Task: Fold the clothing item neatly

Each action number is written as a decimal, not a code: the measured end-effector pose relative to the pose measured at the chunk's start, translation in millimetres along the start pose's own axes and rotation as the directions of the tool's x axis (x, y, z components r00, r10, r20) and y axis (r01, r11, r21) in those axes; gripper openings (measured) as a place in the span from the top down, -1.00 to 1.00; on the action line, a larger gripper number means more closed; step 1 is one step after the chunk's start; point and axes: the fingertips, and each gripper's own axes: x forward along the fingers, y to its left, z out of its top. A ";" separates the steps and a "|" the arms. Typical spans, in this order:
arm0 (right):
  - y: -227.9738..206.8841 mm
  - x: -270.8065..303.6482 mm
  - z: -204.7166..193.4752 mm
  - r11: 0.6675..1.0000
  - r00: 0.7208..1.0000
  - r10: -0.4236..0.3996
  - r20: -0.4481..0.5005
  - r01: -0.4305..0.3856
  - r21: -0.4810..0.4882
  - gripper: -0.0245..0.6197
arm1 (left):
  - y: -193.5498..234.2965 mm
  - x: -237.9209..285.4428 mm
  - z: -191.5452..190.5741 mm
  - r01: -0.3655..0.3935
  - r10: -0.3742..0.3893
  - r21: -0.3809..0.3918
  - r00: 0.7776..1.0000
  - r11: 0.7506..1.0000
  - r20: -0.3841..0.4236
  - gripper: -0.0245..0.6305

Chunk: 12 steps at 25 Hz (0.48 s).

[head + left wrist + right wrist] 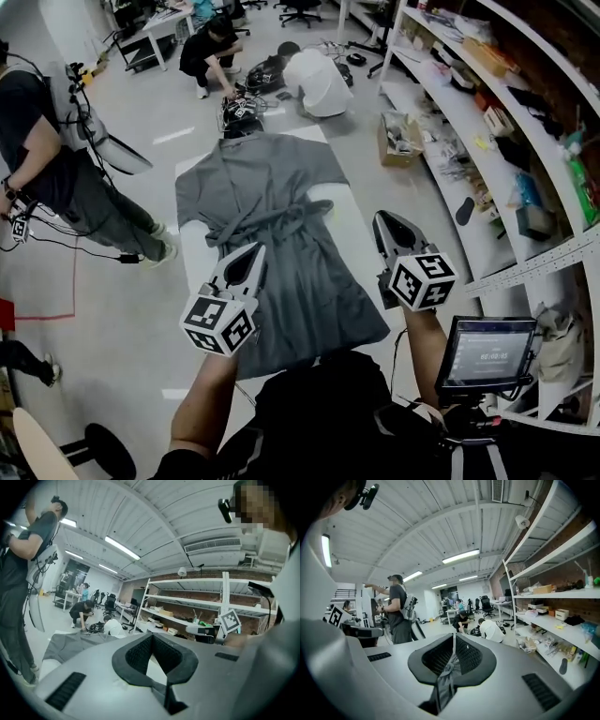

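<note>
Right gripper (pixel 453 648) is pinched tight on a strip of grey cloth; left gripper (pixel 153 656) is closed, seemingly empty. Both hover at the table's (pixel 354 225) near edge over the robe's (pixel 272 225) hem, probably to fold it up.

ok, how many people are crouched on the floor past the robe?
2. A person in black beyond the robe collar, to the left; a person in white just right of them. Others may be hidden out of frame.

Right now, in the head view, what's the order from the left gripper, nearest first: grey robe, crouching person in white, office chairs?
1. The grey robe, spread just beside the left gripper.
2. The crouching person in white, on the floor past the robe's collar.
3. The office chairs, at the room's far back.
</note>
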 end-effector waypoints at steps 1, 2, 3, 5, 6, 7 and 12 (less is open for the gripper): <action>-8.0 5.0 -4.1 1.000 1.000 -0.010 -0.012 0.010 -0.004 0.90 | 0.9 10.4 -4.8 0.009 -0.009 -0.015 1.000 1.000 -0.014 0.96; -18.4 10.7 -7.8 1.000 0.999 -0.022 -0.024 0.021 -0.010 0.90 | 1.5 22.4 -9.4 0.016 -0.017 -0.028 0.999 0.999 -0.029 0.96; -30.8 16.7 -11.0 0.999 0.999 -0.035 -0.033 0.035 -0.013 0.90 | 2.2 36.3 -13.3 0.023 -0.025 -0.036 0.999 0.999 -0.044 0.96; -58.8 28.8 -19.4 0.998 0.997 -0.060 -0.049 0.060 -0.008 0.90 | 2.1 68.2 -19.9 0.041 -0.045 -0.047 0.996 0.998 -0.074 0.96; -74.0 35.2 -26.3 0.998 0.996 -0.069 -0.059 0.069 -0.003 0.90 | 0.3 85.6 -23.1 0.054 -0.058 -0.053 0.995 0.997 -0.085 0.96; -89.9 42.4 -34.7 0.997 0.995 -0.075 -0.069 0.076 0.002 0.89 | -2.5 103.5 -26.1 0.066 -0.072 -0.059 0.993 0.996 -0.093 0.96; -158.5 89.8 -88.5 0.997 0.991 -0.034 -0.132 0.043 0.060 0.68 | -9.6 187.4 -45.9 0.047 -0.052 -0.029 0.983 0.998 -0.174 0.96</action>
